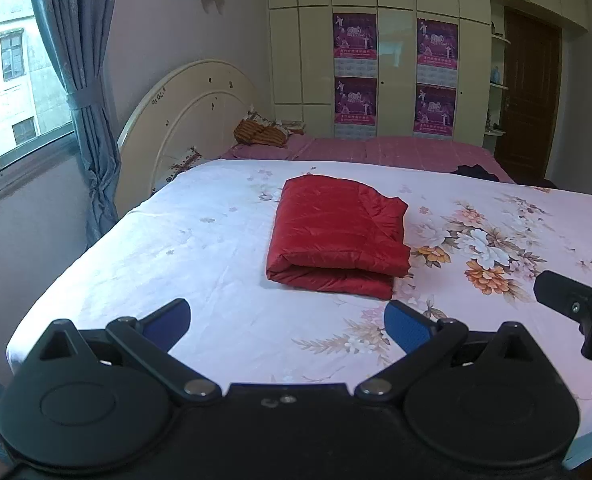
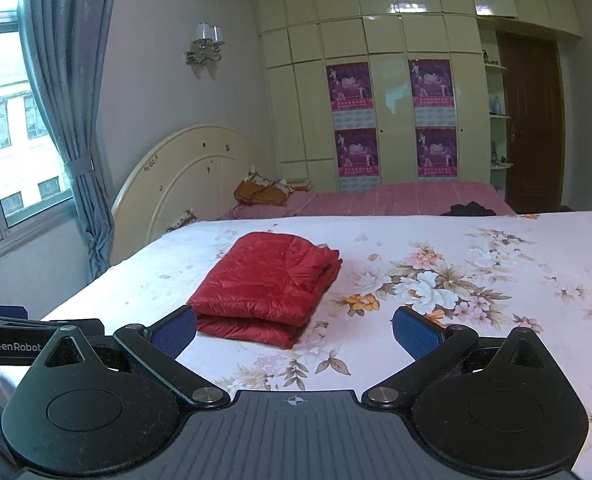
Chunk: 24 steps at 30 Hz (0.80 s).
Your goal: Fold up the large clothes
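A red quilted jacket (image 1: 336, 232) lies folded into a neat rectangular stack on the white flowered bedspread (image 1: 175, 248). In the right wrist view the red jacket (image 2: 269, 284) sits just ahead and slightly left of centre. My left gripper (image 1: 287, 320) hovers above the bed short of the stack's near edge, open, with nothing between its blue pads (image 1: 406, 326). My right gripper (image 2: 293, 330) is also open and empty, held back from the bundle; part of the right gripper (image 1: 576, 304) shows at the right edge of the left wrist view.
A cream headboard (image 1: 183, 120) and blue curtain (image 1: 83, 92) stand to the left by a window. Beyond the flowered spread lie a pink sheet (image 1: 396, 150), an orange patterned cloth (image 1: 261, 134) and a dark garment (image 1: 476, 171). Wardrobes with posters (image 1: 355, 36) fill the back wall.
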### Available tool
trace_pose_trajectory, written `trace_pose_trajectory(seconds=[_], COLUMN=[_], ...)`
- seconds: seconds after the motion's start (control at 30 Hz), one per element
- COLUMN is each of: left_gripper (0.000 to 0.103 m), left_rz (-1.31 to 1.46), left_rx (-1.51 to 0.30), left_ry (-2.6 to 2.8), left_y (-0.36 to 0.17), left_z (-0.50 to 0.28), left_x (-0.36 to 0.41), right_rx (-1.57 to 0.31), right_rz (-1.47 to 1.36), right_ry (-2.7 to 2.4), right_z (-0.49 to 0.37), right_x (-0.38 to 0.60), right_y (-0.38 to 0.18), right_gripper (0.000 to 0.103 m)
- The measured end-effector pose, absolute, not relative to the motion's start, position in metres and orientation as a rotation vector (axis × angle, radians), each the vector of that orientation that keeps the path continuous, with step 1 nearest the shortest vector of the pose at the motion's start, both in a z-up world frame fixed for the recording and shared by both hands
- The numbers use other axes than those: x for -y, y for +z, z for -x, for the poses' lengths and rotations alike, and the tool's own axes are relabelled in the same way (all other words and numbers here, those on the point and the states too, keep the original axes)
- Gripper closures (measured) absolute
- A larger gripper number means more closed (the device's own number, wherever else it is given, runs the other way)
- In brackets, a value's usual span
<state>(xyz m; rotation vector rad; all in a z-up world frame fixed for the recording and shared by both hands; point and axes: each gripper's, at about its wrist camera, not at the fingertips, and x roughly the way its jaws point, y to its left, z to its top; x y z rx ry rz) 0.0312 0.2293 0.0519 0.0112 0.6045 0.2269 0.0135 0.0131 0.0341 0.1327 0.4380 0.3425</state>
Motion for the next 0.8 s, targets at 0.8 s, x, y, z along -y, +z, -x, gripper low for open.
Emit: trace_pose_trajectory(seconds=[0.8], left_gripper=[0.0], left_rz=[-0.017], left_rx=[-0.615], left_ry=[0.238], left_y=[0.053], left_z=[-0.036], left_x=[-0.239], right_rx=[-0.448], right_rz=[-0.138], right_ry=[0.353], right_z=[-0.02], right_x=[-0.021], right_y=[0.033], right_gripper=[0.0])
